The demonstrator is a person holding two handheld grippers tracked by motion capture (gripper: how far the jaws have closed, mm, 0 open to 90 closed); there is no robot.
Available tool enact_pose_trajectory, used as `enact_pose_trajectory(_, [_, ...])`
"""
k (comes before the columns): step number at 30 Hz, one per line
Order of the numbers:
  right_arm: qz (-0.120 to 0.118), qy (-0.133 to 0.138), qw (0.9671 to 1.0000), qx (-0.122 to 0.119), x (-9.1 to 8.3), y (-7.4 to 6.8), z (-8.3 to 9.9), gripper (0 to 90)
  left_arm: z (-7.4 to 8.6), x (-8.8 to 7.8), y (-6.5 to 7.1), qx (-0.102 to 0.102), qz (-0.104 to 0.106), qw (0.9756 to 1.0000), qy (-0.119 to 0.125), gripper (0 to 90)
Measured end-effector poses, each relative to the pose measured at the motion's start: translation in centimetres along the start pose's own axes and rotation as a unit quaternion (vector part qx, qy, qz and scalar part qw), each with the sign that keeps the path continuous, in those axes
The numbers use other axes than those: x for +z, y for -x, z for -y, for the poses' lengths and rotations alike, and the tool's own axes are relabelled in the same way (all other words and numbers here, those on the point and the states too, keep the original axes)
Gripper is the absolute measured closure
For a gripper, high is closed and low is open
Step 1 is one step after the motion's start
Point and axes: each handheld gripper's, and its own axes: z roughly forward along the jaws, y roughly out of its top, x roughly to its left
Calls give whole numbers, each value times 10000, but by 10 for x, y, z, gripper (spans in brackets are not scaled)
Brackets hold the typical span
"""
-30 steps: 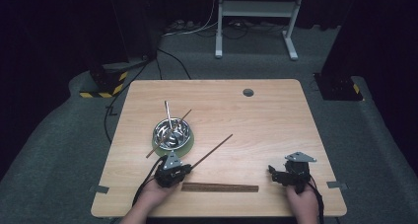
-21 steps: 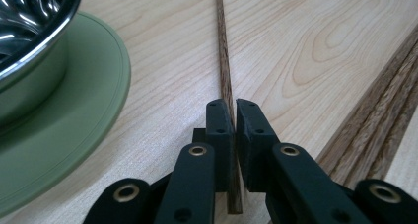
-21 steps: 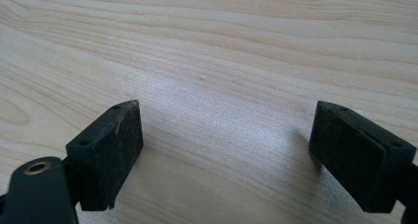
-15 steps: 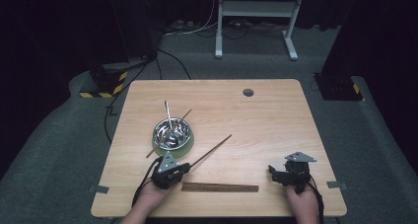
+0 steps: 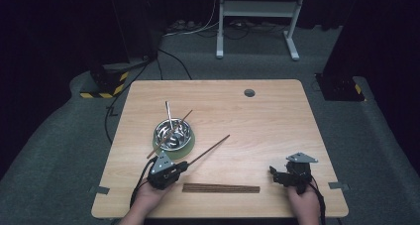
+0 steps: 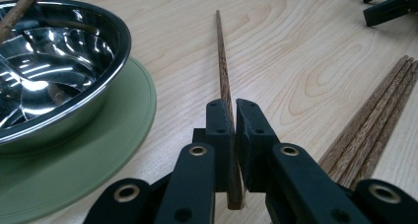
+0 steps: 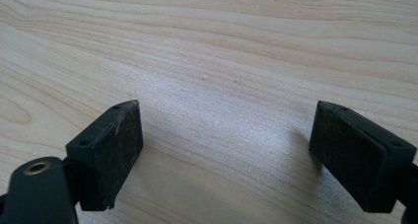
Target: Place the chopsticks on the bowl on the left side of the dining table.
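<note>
A single chopstick is clamped near its butt by the left claw, beside the steel bowl, and could be pivoted loose if swung, while the right claw is held apart over bare worktop.

— I see a shiny metal bowl on a smooth, dull green mat.
— My table is pale smooth wood. The chopstick looks like dark, grainy wood; my jaw pads look dull, scuffed black.
</note>
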Motion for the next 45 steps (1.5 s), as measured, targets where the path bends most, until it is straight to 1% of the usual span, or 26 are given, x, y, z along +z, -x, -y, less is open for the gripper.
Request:
enact_pose_trajectory(5, [0, 11, 10000, -45, 0, 0, 0, 127, -2, -5, 1, 69, -26, 9999, 108, 843])
enact_pose_trajectory(10, [5, 5, 10000, -36, 0, 0, 0, 127, -3, -6, 2, 64, -16, 9999, 158, 843])
enact_pose_trajectory(11, [-17, -13, 10000, 7, 0, 0, 0, 127, -4, -8, 2, 107, -43, 9998, 185, 843])
enact_pose_trajectory(13, [-4, 2, 10000, -10, 0, 0, 0, 128, -5, -9, 2, 140, -46, 9997, 203, 843])
enact_pose_trajectory(15, [-5, 5, 10000, -33, 0, 0, 0, 127, -7, -13, 0, 59, -101, 9995, 305, 843])
enact_pose_trajectory(17, [-12, 0, 10000, -16, 0, 0, 0, 128, -8, -14, -1, 87, -87, 9994, 338, 843])
enact_pose_trajectory(19, [-12, 0, 10000, -19, 0, 0, 0, 128, -8, -17, -2, 110, -130, 9992, 366, 843])
enact_pose_trajectory(20, [-12, 0, 10000, -19, 0, 0, 0, 128, -8, -18, -1, 59, -136, 9991, 391, 843])
enact_pose_trajectory(21, [-13, -1, 10000, -20, 0, 0, 0, 128, -10, -23, -4, 103, -183, 9988, 453, 843])
enact_pose_trajectory(22, [-13, -1, 10000, -20, 0, 0, 0, 128, -10, -23, -4, 103, -183, 9988, 453, 843])
enact_pose_trajectory(23, [-27, -20, 10000, 5, 0, -1, 0, 128, -12, -27, -6, 87, -250, 9984, 490, 843])
enact_pose_trajectory(26, [-21, -16, 10000, -7, 0, -1, 0, 128, -12, -29, -8, 36, -323, 9980, 533, 843])
enact_pose_trajectory(27, [-16, -3, 10000, -24, 0, 0, 0, 128, -12, -31, -12, 14, -388, 9978, 541, 843])
enact_pose_trajectory(30, [-12, 4, 10000, -36, 0, 0, 0, 128, -13, -34, -15, 45, -450, 9975, 551, 843])
enact_pose_trajectory(32, [-29, -13, 10000, -30, 0, -1, 0, 128, -12, -38, -19, 4, -569, 9967, 578, 843])
enact_pose_trajectory(34, [-29, -13, 10000, -30, 0, -1, 0, 128, -12, -39, -21, 18, -606, 9965, 567, 843])
enact_pose_trajectory(35, [-25, -3, 10000, -43, 0, 0, 0, 128, -11, -40, -26, 32, -682, 9959, 594, 843])
enact_pose_trajectory(36, [-25, -3, 10000, -43, 0, 0, 0, 128, -11, -40, -26, 32, -682, 9959, 594, 843])
enact_pose_trajectory(37, [-24, -1, 10000, -44, 0, 0, 0, 129, -10, -42, -29, 18, -769, 9953, 586, 843])
enact_pose_trajectory(38, [-24, -1, 10000, -44, 0, 0, 0, 129, -10, -42, -29, 18, -769, 9953, 586, 844])
enact_pose_trajectory(39, [-27, -3, 10000, -56, 0, 0, 0, 129, -8, -44, -33, 9, -892, 9943, 587, 844])
enact_pose_trajectory(40, [-27, -3, 10000, -56, 0, 0, 0, 129, -8, -44, -33, 9, -892, 9943, 587, 843])
enact_pose_trajectory(41, [-24, -2, 10000, -59, 0, 0, 0, 129, -7, -46, -38, -5, -978, 9935, 581, 843])
enact_pose_trajectory(42, [-24, -2, 10000, -59, 0, 0, 0, 129, -7, -46, -38, -5, -978, 9935, 581, 843])
enact_pose_trajectory(43, [-22, 9, 10000, -54, 0, -1, 0, 129, -5, -47, -41, -110, -1054, 9926, 597, 843])
enact_pose_trajectory(45, [10, 52, 10000, -68, 1, -1, 0, 129, -4, -48, -45, -116, -1111, 9919, 600, 843])
